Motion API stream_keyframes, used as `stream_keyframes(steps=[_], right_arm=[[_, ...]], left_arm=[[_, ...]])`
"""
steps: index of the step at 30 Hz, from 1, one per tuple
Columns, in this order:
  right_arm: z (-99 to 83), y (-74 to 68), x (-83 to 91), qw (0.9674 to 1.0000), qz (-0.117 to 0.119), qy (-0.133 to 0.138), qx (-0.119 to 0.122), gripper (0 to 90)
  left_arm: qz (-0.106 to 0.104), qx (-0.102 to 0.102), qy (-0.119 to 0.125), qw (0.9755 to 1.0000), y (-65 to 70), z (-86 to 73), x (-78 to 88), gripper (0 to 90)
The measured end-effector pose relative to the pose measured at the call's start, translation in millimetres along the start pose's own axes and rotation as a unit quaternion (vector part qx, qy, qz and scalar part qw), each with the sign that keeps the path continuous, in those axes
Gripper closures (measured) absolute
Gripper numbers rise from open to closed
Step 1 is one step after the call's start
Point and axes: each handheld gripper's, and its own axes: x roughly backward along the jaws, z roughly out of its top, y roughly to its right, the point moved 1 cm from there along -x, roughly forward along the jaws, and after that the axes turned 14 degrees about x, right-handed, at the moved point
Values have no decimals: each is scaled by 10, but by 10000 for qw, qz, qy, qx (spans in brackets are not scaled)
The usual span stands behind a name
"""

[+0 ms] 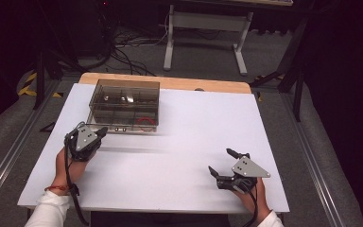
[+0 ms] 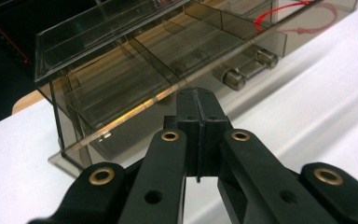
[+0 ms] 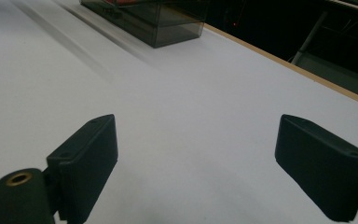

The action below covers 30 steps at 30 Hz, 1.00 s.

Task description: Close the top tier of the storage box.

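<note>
Left gripper (image 1: 101,132) at the smoked plastic box (image 1: 124,104), jaws together on nothing.
Box sits at eleven o'clock on the table (image 1: 184,142); advise steady approach to its front latch (image 2: 247,70). Right gripper (image 1: 222,163) idles at five o'clock, jaws apart.

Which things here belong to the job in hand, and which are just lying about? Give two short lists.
In the job:
- smoky clear compartment box, lid shut
- left gripper, shut with nothing in it, tips just short of the box's front edge
- latch on that front edge

Lying about:
- right gripper, open, over bare white table
- red ring inside the box
- cables on the floor
</note>
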Motion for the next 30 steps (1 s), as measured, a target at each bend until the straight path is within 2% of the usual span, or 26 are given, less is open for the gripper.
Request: stream_keyframes(steps=[4,11,19,30], right_arm=[[-10,2,-9,10000,11,-30,-13,138],[-1,6,2,10000,-10,-2,-33,139],[5,0,3,10000,23,-3,9,141],[0,-1,2,10000,-14,4,37,151]], left_arm=[[-25,-82,15,10000,6,40,-46,896],[-29,10,63,10000,3,64,-44,896],[7,-40,56,10000,-9,61,-38,895],[39,71,50,10000,-64,33,-66,895]])
